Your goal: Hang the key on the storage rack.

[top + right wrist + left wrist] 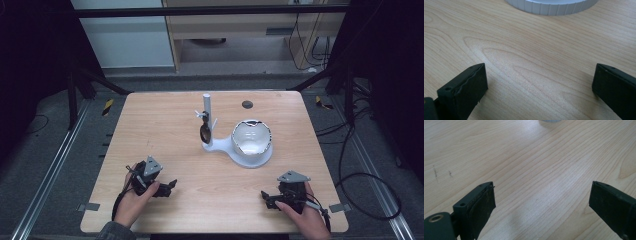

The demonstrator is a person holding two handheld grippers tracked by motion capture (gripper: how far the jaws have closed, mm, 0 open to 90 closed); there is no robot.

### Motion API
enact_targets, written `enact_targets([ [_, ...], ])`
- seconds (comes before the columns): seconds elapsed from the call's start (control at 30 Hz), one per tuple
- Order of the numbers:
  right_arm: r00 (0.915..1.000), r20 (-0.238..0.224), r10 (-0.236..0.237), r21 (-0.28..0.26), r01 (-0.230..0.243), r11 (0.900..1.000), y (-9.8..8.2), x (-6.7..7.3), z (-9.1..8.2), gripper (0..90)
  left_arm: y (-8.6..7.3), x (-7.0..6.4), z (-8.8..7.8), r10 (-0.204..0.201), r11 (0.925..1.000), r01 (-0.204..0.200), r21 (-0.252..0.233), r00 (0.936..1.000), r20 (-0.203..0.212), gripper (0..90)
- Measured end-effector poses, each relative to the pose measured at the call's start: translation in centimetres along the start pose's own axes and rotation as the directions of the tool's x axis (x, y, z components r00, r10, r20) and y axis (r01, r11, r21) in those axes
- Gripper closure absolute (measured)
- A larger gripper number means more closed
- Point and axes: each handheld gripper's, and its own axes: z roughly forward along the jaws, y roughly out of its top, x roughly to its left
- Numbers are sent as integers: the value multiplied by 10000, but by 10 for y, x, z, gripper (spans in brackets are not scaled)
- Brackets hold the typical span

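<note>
A light wooden table (165, 150) was seen from the high view, with a white stand (220, 145) placed near its middle. The stand consisted of an upright post (206, 107) and a round base, on which a white bowl (251, 137) with a dark rim was seated. A dark spoon (204, 131) was hung from a peg on the post, just left of the bowl. A small dark disc (247, 104) was set into the table beyond the stand.

The left tongs (170, 188) were held in a hand (134, 202) at the near left of the table, well apart from the stand. In the left gripper view the left tongs (541, 195) were shown wide open, with nothing between the jaws but bare wood.

The right tongs (266, 199) were held in the other hand (307, 217) at the near right. In the right gripper view the right tongs (540, 80) were likewise spread wide and empty, and the ribbed edge of the stand's base (551, 6) was seen ahead of them at the top.
</note>
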Motion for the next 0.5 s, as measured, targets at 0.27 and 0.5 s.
enact_targets([
  [0.27,10000,4,-8,-5,8,10000,0,0,0,3,-15,13,7,-385,9981,397,480,9990,-246,60],
  [0.5,10000,7,-1,-5,1,10000,0,0,0,3,-26,21,15,-773,9936,800,800,9963,-363,53],
])
